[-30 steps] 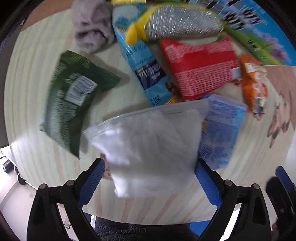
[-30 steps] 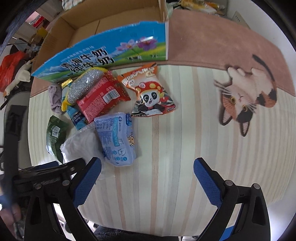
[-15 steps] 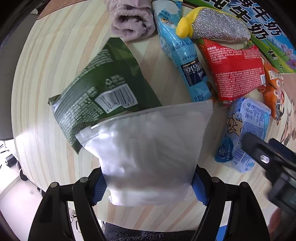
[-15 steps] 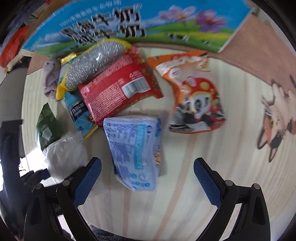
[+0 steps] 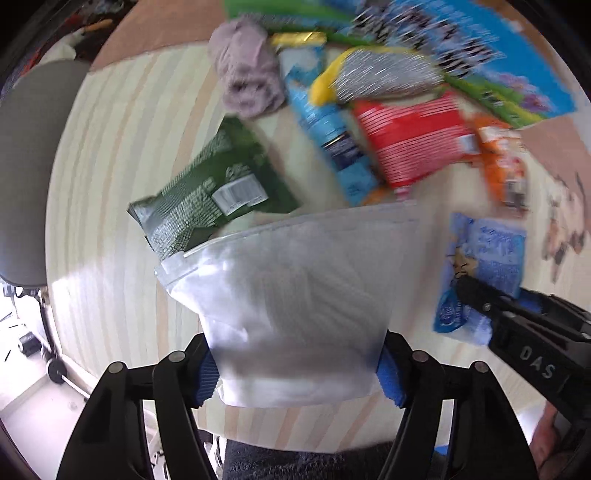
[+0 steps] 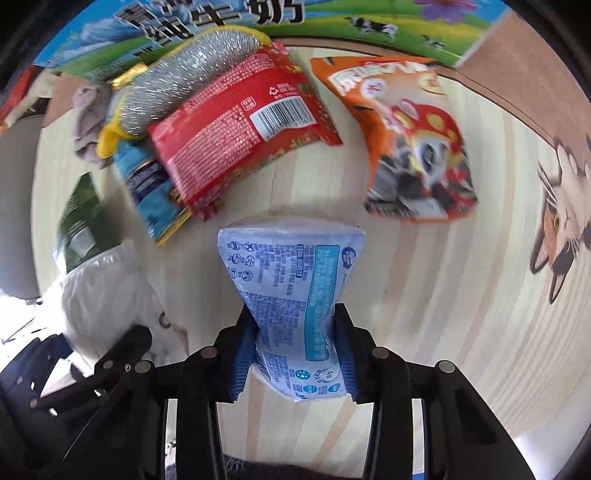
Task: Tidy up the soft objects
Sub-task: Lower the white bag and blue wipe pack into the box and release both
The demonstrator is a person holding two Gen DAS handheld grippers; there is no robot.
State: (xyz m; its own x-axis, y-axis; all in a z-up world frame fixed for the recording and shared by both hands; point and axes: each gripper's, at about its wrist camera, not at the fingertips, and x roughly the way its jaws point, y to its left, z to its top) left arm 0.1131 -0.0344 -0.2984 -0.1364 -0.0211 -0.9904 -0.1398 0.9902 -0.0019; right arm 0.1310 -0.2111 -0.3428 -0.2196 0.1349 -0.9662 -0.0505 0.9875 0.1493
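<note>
While both packs look light & squashy, grip differs — left claw [image 5: 301,369] is clamped on the white zip bag [image 5: 295,295] at its bottom edge, right claw [image 6: 293,358] pinches the blue tissue pack [image 6: 291,291] w/ waist crushed, just above the desk [image 6: 424,295] — slick film, may slip.

Much of the left wrist view is smeared by motion: the print on the red packet [image 5: 413,147], the blue tube packet [image 5: 332,144] and the orange packet [image 5: 504,162] cannot be read there. The clear zip bag [image 5: 295,295] hides the near corner of the green packet [image 5: 210,192] and some desk [image 5: 110,221] beneath it. In the right wrist view the cardboard box [image 6: 332,14] is cut off by the top edge, the cat picture [image 6: 557,229] by the right edge, and the grey cloth [image 6: 88,118] is partly covered by the scouring sponge [image 6: 184,77].
</note>
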